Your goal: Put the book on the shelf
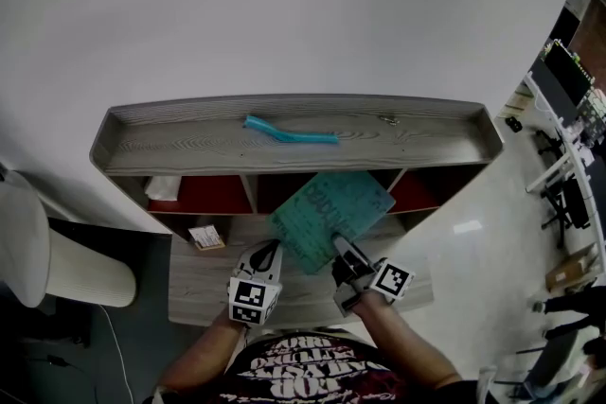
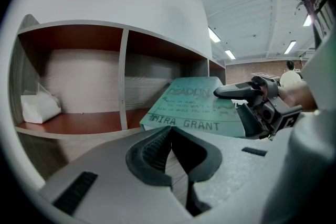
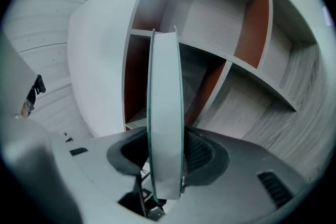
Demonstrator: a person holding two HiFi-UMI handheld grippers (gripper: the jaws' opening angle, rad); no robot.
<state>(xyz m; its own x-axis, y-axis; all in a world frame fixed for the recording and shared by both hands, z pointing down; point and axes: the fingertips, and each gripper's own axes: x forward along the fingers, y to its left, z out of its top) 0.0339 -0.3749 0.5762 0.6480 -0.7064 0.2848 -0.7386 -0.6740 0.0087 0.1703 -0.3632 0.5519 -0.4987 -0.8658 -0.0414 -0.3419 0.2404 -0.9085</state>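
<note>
A teal paperback book (image 1: pixel 331 211) hangs tilted in front of the shelf's middle compartment, above the lower ledge. My right gripper (image 1: pixel 343 251) is shut on its near right edge. In the right gripper view the book (image 3: pixel 165 113) stands edge-on between the pads, pointing at the compartments. In the left gripper view its cover (image 2: pixel 199 107) faces up, with the right gripper (image 2: pixel 257 105) clamped on its side. My left gripper (image 1: pixel 268 253) sits just left of the book's near corner. It is shut (image 2: pixel 170 134) and holds nothing.
The grey wooden shelf (image 1: pixel 454 142) has red-backed compartments and a blue curved object (image 1: pixel 289 132) on top. A white wad (image 1: pixel 163 188) lies in the left compartment. A small card (image 1: pixel 205 237) rests on the lower ledge. A white chair (image 1: pixel 38 251) stands at left.
</note>
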